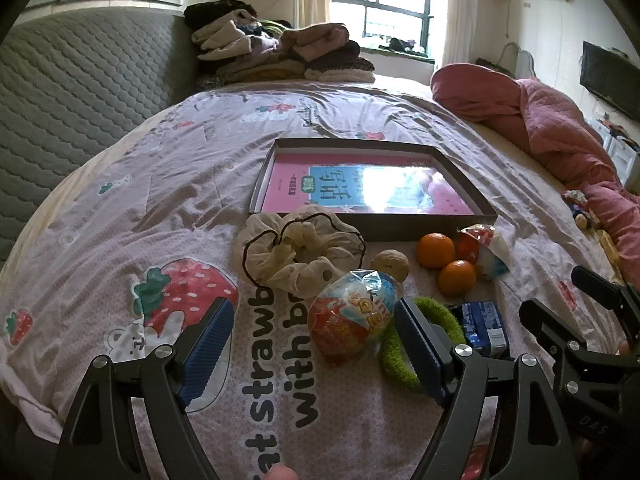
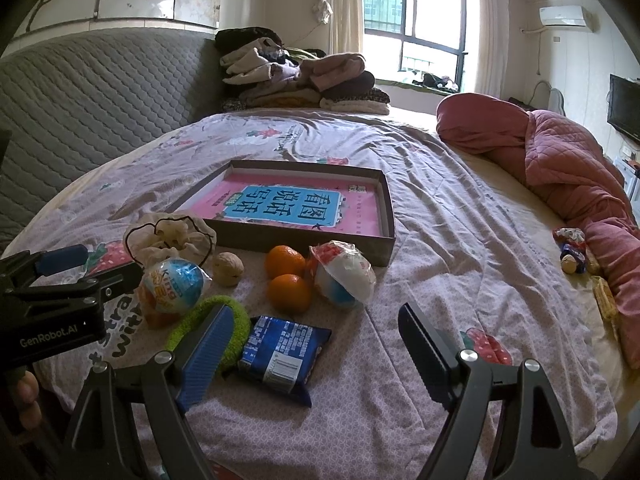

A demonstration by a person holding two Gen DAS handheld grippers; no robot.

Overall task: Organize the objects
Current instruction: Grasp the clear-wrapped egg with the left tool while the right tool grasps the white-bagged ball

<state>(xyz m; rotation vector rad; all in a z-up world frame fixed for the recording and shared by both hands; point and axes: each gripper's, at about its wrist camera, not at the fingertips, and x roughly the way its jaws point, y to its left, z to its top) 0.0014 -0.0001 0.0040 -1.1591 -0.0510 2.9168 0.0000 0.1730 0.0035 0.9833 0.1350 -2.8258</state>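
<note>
We are holding the left gripper [image 1: 316, 354] low over the bedsheet [image 1: 120, 208], jaws spread wide and gripping nothing. A foil-wrapped chocolate egg [image 1: 352, 316] is lying between its fingers, nearer the right one, and a green hair tie [image 1: 390, 354] is curling around that right finger.

We are holding the right gripper [image 2: 316, 354] beside it, jaws likewise spread and empty. A blue snack packet [image 2: 282, 354] is lying between its fingers, close to the left one.

The remaining items are sitting in a cluster just in front of the grippers: a cream scrunchie [image 1: 296, 252], a walnut [image 1: 390, 265], two oranges [image 1: 436, 250] [image 1: 457, 277] touching each other, and a second wrapped egg [image 2: 344, 276] just beside them.

Behind the cluster, a shallow cardboard tray [image 2: 300, 236] is resting flat on the sheet, holding a pink book [image 2: 288, 204]. The scrunchie is touching the tray's near wall.
</note>
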